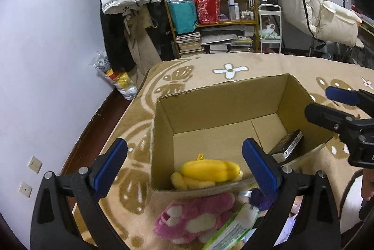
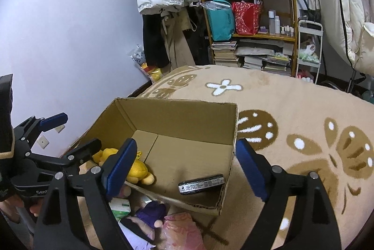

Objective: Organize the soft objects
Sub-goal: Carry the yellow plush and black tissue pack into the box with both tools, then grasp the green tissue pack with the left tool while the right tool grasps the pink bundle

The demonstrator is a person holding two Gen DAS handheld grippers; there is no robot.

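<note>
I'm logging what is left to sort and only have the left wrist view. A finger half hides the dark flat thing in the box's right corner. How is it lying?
Observer: In the right wrist view the dark flat item lies on the box floor close to the right wall. It has a printed white label along its edge, and nothing rests on it.
Operator: And the purple bit behind that same finger?
Observer: That is a purple plush. It is outside the cardboard box, just in front of the near wall.
Operator: Is anything else out there?
Observer: A pink patterned bag lies right beside that plush.
</note>
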